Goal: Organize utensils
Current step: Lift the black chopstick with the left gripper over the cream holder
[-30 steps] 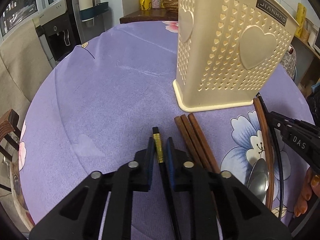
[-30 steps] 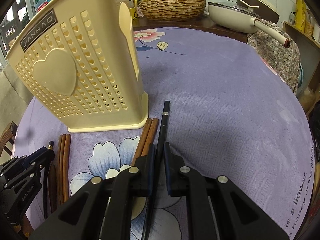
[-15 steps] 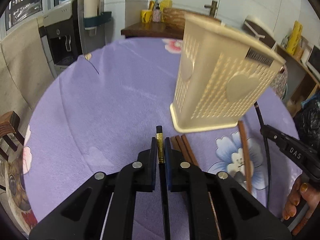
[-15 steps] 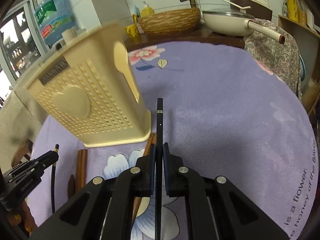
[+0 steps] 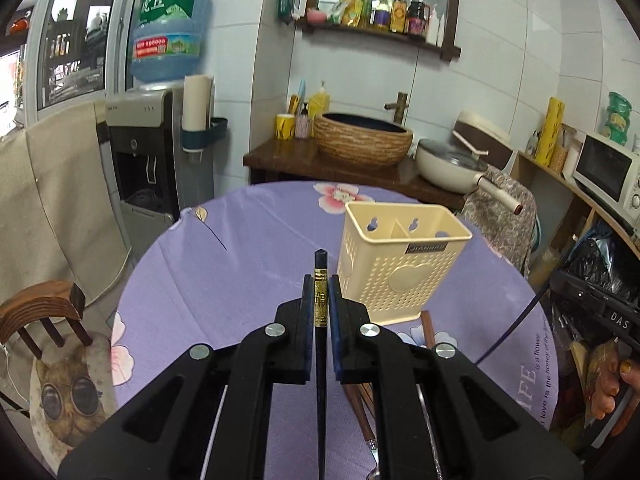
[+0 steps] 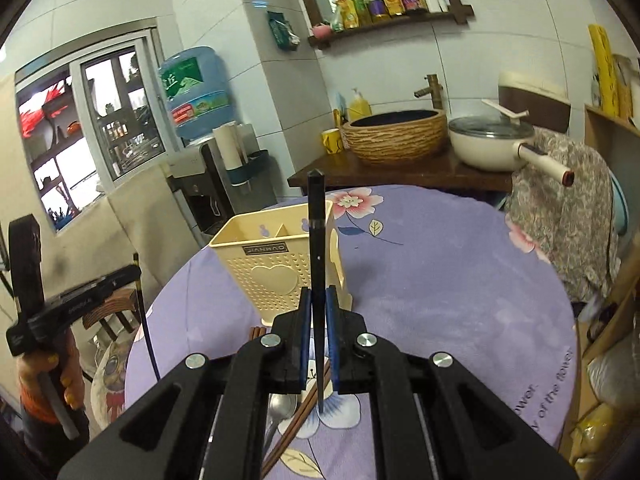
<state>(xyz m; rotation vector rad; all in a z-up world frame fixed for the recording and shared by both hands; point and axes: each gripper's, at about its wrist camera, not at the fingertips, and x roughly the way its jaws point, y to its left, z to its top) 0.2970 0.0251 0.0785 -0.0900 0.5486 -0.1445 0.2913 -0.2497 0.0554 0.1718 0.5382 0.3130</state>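
Observation:
My left gripper (image 5: 320,294) is shut on a black chopstick with a gold band (image 5: 320,268), held well above the table. My right gripper (image 6: 319,308) is shut on a second black chopstick (image 6: 315,216), also lifted. The cream utensil holder (image 5: 402,266) stands on the purple flowered tablecloth (image 5: 224,280), ahead and right of the left gripper; in the right wrist view the holder (image 6: 276,268) is just ahead and left. Brown wooden chopsticks (image 6: 298,416) and a metal spoon (image 6: 280,408) lie on the cloth below the right gripper. The other gripper shows at each view's edge.
A wooden chair with a cat cushion (image 5: 60,364) stands left of the table. Behind the table are a water dispenser (image 5: 152,152), a counter with a woven basin (image 5: 362,140) and a white pan (image 5: 452,164). A microwave (image 5: 608,172) sits on the right shelf.
Both grippers have risen high above the table with their black chopsticks held. The holder now looks small and far below, its open top visible.

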